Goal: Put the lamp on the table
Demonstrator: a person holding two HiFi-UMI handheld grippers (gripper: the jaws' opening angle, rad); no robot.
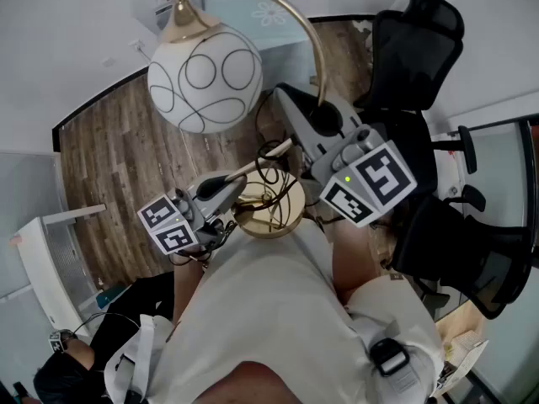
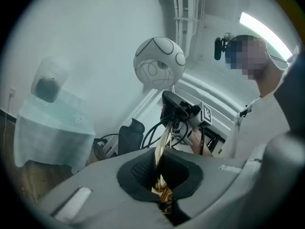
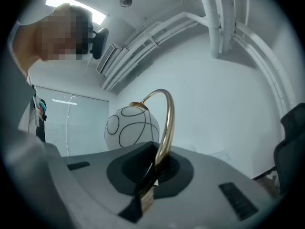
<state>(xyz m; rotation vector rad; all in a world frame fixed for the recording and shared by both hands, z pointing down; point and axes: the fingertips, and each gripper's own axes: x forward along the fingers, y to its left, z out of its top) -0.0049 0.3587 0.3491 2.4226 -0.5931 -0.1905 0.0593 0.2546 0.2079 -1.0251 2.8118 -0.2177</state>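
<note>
The lamp has a white globe (image 1: pixel 205 78) with black loops, a curved gold stem (image 1: pixel 313 40) and a round gold base (image 1: pixel 271 209). It is held up off the wood floor. My left gripper (image 1: pixel 240 183) is shut on the gold stem low down by the base; the stem (image 2: pixel 162 149) runs up out of its jaws. My right gripper (image 1: pixel 316 112) is shut on the stem higher up, where the gold arc (image 3: pixel 165 128) rises toward the globe (image 3: pixel 132 127). The table (image 1: pixel 268 11), under a pale blue cloth, stands beyond the globe.
Black office chairs (image 1: pixel 417 49) stand to the right, with another (image 1: pixel 472 251) nearer. A black cord (image 1: pixel 271 151) loops around the lamp base. A white unit (image 1: pixel 40 263) sits at the left. The cloth-covered table (image 2: pixel 52 123) holds a rounded object (image 2: pixel 47 82).
</note>
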